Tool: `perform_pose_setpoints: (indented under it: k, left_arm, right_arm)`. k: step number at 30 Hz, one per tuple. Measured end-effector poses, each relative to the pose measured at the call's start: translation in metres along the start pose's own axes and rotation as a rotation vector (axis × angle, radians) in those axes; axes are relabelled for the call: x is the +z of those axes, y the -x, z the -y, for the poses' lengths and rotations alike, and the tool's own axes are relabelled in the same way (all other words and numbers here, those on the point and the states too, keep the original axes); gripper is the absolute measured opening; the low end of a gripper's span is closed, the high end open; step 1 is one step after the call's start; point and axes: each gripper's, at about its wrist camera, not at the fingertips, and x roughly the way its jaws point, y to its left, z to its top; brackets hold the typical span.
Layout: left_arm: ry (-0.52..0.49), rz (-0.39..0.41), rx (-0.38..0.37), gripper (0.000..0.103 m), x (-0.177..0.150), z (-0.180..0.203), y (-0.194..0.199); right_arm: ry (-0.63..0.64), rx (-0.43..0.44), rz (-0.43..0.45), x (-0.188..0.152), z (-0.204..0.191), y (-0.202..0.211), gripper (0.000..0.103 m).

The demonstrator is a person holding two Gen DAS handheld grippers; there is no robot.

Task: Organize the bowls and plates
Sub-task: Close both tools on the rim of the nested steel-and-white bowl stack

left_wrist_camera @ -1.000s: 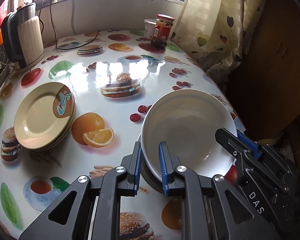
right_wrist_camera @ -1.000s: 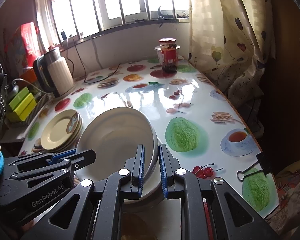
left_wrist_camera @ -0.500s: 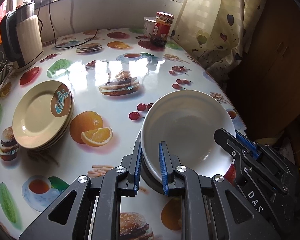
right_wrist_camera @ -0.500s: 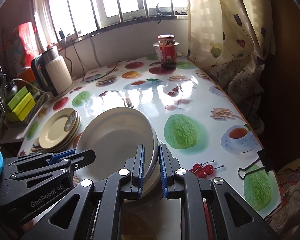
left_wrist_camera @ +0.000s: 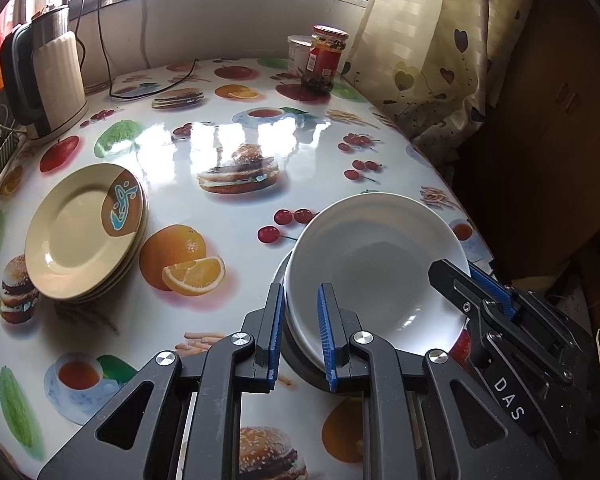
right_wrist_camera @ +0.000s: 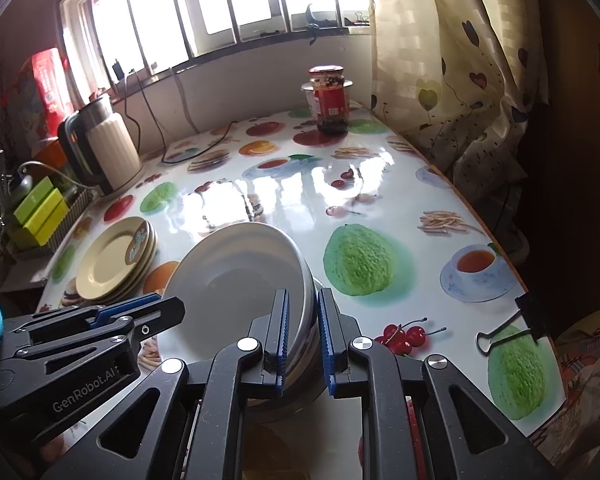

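Observation:
A stack of white bowls (left_wrist_camera: 376, 268) is held tilted above the table between both grippers; it also shows in the right wrist view (right_wrist_camera: 236, 280). My left gripper (left_wrist_camera: 300, 340) is shut on the stack's near-left rim. My right gripper (right_wrist_camera: 302, 338) is shut on the opposite rim and appears in the left wrist view (left_wrist_camera: 484, 292) at the right. A stack of beige plates (left_wrist_camera: 84, 228) with a brown and blue patch lies on the table at the left, and shows in the right wrist view (right_wrist_camera: 116, 260).
The fruit-print table (left_wrist_camera: 236, 208) carries an electric kettle (left_wrist_camera: 48, 80) at the back left, a red-labelled jar (left_wrist_camera: 326, 56) and a white tub (left_wrist_camera: 298, 54) at the back. A curtain (left_wrist_camera: 428, 60) hangs at the right edge. A binder clip (right_wrist_camera: 512, 324) lies near the right edge.
Both grippers have drawn slightly back and up with the bowls, so the table looks a little farther away. The grip on the bowls is unchanged.

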Motion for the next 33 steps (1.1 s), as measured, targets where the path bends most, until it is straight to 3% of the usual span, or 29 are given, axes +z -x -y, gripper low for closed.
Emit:
perform_pose_setpoints:
  k: [13, 26, 31, 33]
  left_arm:
    - [0.026, 0.004, -0.031, 0.018, 0.002, -0.007, 0.001]
    - [0.031, 0.006, -0.04, 0.018, 0.009, -0.007, -0.002]
    - [0.044, 0.017, -0.042, 0.018, 0.012, -0.011, -0.002]
    - [0.049, 0.017, -0.045, 0.018, 0.013, -0.012, -0.002]
  right_arm:
    - [-0.03, 0.041, -0.026, 0.001, 0.007, -0.002, 0.015]
    - [-0.024, 0.054, 0.045, 0.022, 0.011, 0.002, 0.014]
    - [-0.061, 0.091, 0.032, 0.023, 0.015, -0.004, 0.009]
    - [-0.122, 0.147, 0.008, 0.024, 0.023, -0.007, 0.009]
